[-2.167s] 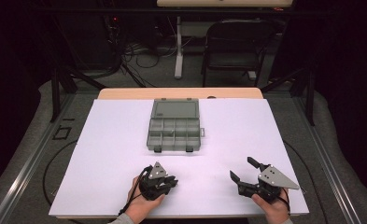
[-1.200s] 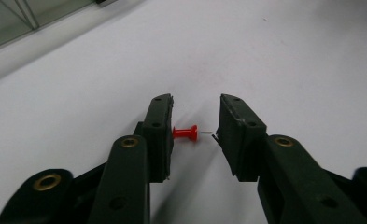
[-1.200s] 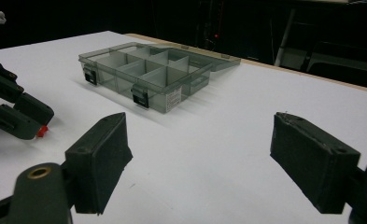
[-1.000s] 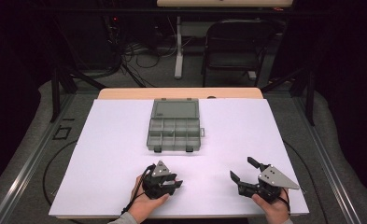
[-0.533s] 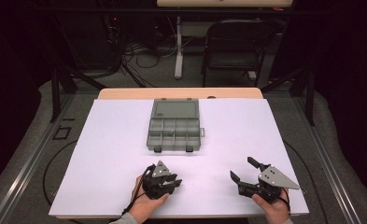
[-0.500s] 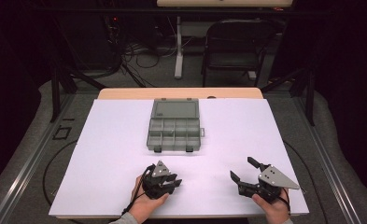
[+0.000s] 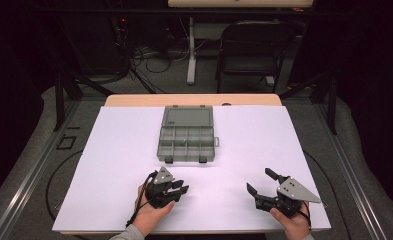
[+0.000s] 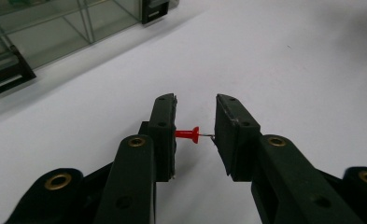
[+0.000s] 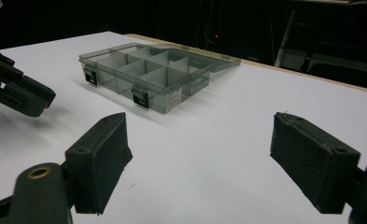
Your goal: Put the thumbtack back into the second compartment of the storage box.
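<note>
Red push pin (image 8: 187, 135) between black hand-held gripper (image 8: 196, 122) jaws — white counter (image 7: 264, 140) with tan rim, translucent grey organiser box (image 7: 188, 136) with black latches.

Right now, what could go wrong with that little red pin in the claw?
The left claw pinches the red push pin end to end, head on one pad, sharp tip on the other. It could easily pivot and pop out onto the white table. The organizer box has small compartments, so a drop may miss.

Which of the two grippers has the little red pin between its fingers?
The left gripper: a red pushpin sits pinched between its fingers. The right gripper has wide-open fingers with nothing between.
</note>
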